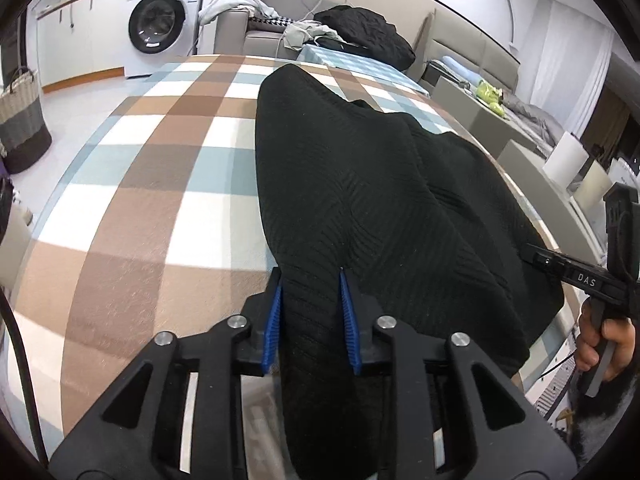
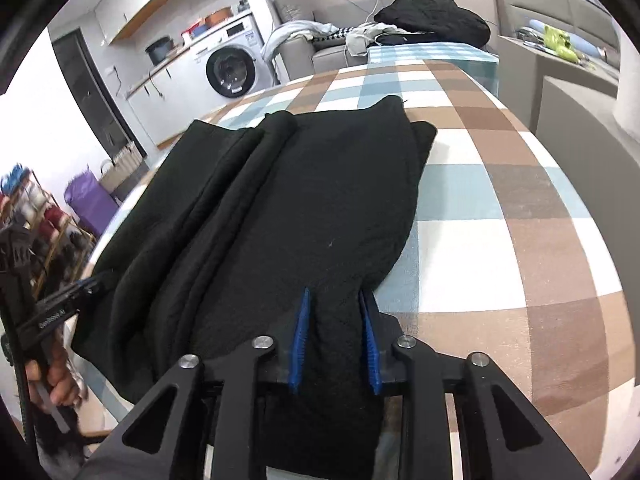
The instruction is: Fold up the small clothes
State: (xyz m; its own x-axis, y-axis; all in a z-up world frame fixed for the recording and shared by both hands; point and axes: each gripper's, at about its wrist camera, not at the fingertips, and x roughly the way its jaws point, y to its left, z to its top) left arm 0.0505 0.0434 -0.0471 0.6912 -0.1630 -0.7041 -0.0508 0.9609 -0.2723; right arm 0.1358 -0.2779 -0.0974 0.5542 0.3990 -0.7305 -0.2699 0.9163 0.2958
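While the black ribbed knit garment (image 1: 380, 200) lies spread along the surface under a brown, white and pale-blue checked cloth (image 1: 152, 184), both grippers hold it at its near edge. The left gripper (image 1: 310, 276) is clenched on a bunch of the dark fabric — its blue ribbed pads (image 1: 273, 320) press in from either side, and the cloth runs back between the black fingers toward the camera. The right gripper (image 2: 334, 294) grasps the same garment in the same way, at the neighbouring near corner, its blue pads (image 2: 300, 340) pinching a fold. From the right wrist view the garment shows long lengthwise folds on its left half, with its far end resting flat on the checked cloth. A hand (image 1: 604, 344) grips the handle of the right gripper at the frame edge. Beyond the surface stand a white front-loading washing machine (image 1: 164, 20) and a grey sofa (image 1: 256, 32) carrying a black quilted bundle (image 1: 368, 32).
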